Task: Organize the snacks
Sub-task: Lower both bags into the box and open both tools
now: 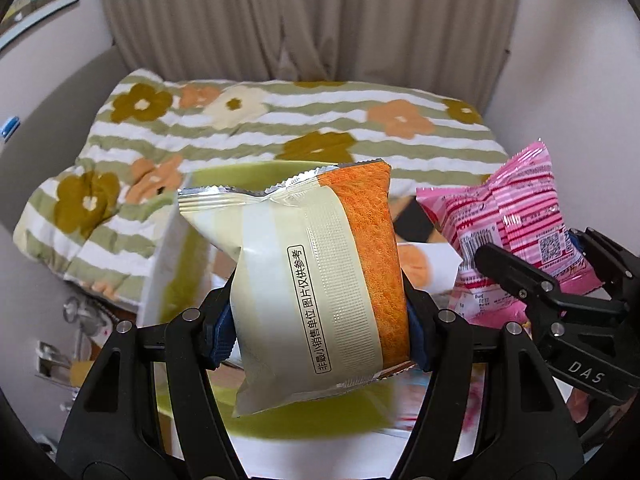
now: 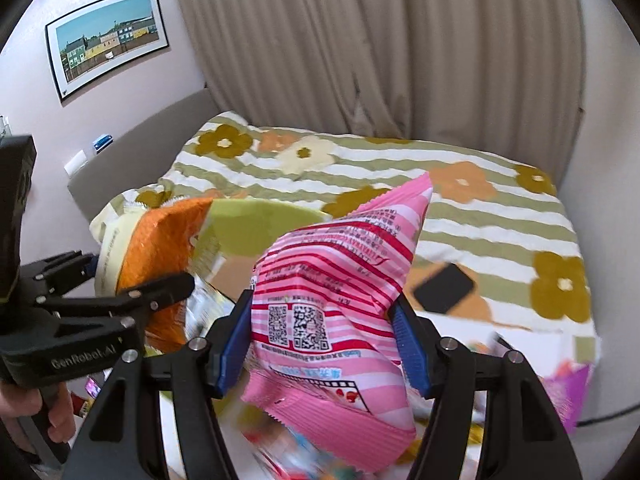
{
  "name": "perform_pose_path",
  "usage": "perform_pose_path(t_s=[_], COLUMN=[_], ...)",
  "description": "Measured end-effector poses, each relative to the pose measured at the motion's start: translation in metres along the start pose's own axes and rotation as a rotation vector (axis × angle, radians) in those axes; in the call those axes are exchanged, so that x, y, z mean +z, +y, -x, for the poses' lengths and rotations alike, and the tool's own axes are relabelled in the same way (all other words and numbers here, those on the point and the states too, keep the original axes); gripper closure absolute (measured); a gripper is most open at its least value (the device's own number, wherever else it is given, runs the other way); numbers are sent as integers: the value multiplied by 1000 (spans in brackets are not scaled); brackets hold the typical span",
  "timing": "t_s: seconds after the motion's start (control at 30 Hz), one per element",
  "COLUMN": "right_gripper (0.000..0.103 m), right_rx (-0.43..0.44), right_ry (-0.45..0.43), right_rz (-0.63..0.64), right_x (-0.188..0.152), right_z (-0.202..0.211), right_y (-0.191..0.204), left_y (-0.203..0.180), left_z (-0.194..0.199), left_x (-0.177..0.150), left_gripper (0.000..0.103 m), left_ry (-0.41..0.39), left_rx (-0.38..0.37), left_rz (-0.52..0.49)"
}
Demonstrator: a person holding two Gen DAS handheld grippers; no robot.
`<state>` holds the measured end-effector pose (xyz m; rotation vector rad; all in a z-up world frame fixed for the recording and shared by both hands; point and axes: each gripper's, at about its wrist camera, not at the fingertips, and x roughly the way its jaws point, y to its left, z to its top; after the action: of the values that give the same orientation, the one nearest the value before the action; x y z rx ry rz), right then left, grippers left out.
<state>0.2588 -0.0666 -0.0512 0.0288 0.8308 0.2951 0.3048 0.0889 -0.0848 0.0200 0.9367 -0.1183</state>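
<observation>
The left gripper (image 1: 320,320) is clamped on a cream and orange snack packet (image 1: 316,280), its blue pads pressing both sides of the packet's lower half; the packet stands up between the jaws, crimped top edge uppermost. The right gripper (image 2: 322,344) is closed on a pink striped snack packet (image 2: 332,320), pads squeezing the sides so the wrapper bulges above and below. Each gripper shows in the other's view: the right one at the right edge of the left view, the left one at the left edge of the right view, with part of a hand (image 2: 24,412) on its handle, cut off by the frame.

Below both packets the view is smeared by blur. A yellow-green box (image 1: 288,420) lies under them, its flap (image 2: 260,232) raised behind, but what is in it cannot be made out; only streaks of colour show. More wrappers at the lower right, one purple (image 2: 576,392), are too blurred to tell apart.

Beyond is a bed with a striped flower-print quilt (image 2: 460,216), a dark flat thing (image 2: 444,288) on it, a curtain (image 2: 380,48) and a framed picture (image 2: 108,36).
</observation>
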Motion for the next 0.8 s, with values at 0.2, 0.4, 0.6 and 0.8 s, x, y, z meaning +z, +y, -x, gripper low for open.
perform_pose_path(t_s=[0.2,0.4,0.6,0.8], right_gripper=[42,42,42,42], right_rx=[-7,-36,-62,-67], right_ry=[50,109,150,178], right_rz=[-17,-51,-66,-69], right_x=[32,42,39,40], right_z=[-62,-105,-123,-137], right_y=[39,49,49,45], left_y=[60,93,99,109], left_z=[-55,-115,-145,-137], left_x=[24,34,32,26], left_gripper=[40,40,9,2], left_ry=[74,159,205,166], left_rx=[-7,-46,-16,8], left_rz=[-4,-23,-64,-53])
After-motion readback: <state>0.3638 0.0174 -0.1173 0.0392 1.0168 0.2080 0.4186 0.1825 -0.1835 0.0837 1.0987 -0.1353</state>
